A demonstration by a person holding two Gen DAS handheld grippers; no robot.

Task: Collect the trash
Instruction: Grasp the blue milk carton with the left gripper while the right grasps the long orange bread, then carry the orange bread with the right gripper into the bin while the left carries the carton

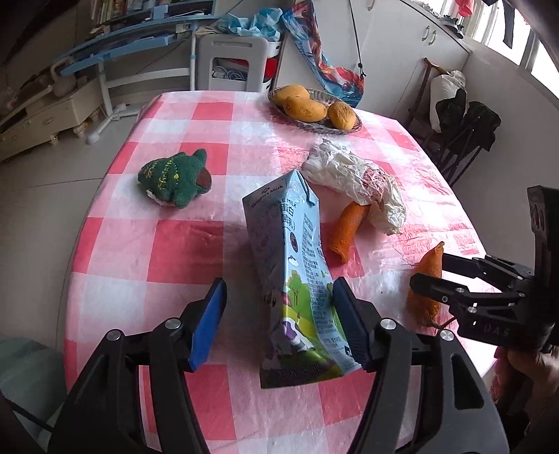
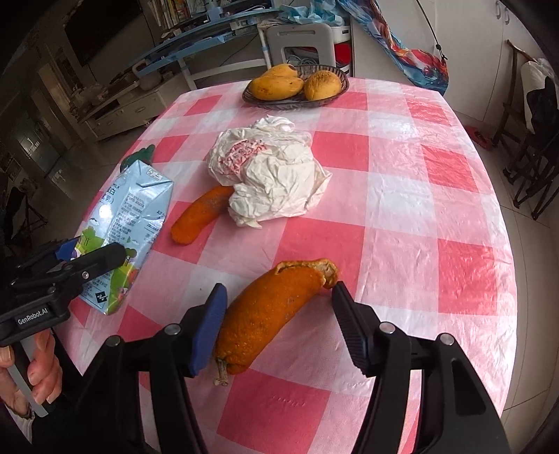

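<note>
Both grippers stand apart near the table's (image 2: 401,181) front edge: left gripper (image 1: 276,321) straddles the milk carton (image 1: 290,265), right gripper (image 2: 276,324) straddles an orange peel (image 2: 272,310).

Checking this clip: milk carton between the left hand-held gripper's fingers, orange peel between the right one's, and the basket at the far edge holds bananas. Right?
Not quite. The basket holds mangoes, not bananas, as the right wrist view shows. The milk carton and orange peel are as you say.

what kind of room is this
Probably a lived-in home dining or living area: a table with a pink checked tablecloth, a basket of mangoes, and bookshelves beside white cupboards.
</note>
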